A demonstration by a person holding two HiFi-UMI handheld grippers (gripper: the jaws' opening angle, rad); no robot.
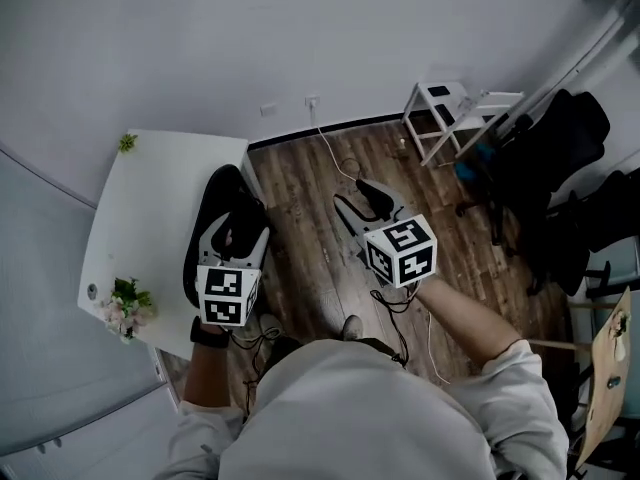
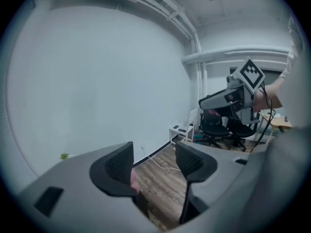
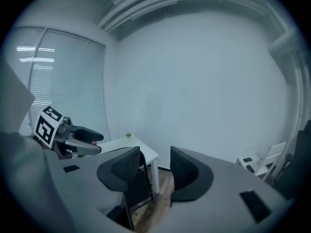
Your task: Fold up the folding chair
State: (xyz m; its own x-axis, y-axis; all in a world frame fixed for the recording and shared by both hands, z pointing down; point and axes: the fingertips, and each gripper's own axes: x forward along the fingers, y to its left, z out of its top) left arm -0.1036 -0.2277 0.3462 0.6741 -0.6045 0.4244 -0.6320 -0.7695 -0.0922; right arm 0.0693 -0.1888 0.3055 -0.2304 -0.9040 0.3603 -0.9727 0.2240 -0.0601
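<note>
Folding chair: the black folding chair point(image 1: 212, 208) is standing folded flat, right up against the white table point(image 1: 150, 208). In the right gripper view its dark panel point(image 3: 138, 184) is showing beside the table's leg.

Left gripper: the left gripper point(image 1: 238, 230) is hovering over the chair's top. Its jaws are standing well apart and gripping nothing, with only the wood floor point(image 2: 160, 178) showing through the gap.

Right gripper: the right gripper point(image 1: 362, 200) is hanging over bare floor, apart from the chair. Its jaws are parted to about the same width and are empty, framing the table's corner and the wall.

On the table: a small green plant point(image 1: 127, 142) is sitting at the far corner. A bunch of pale flowers point(image 1: 125, 308) is lying at the near edge.

Along the wall: a white cable point(image 1: 330, 153) is trailing from the wall socket point(image 1: 312, 100) across the boards. A white step stool point(image 1: 440, 113) is standing in the far right corner.

Right side: black office chairs point(image 1: 540, 168) are crowding the space beside the stool. A wooden board point(image 1: 610, 368) is leaning at the picture's edge.

In the way: from the head view the left gripper and its marker cube point(image 1: 228, 296) are covering part of the chair. The person's shoulders are hiding the floor nearest the camera.
</note>
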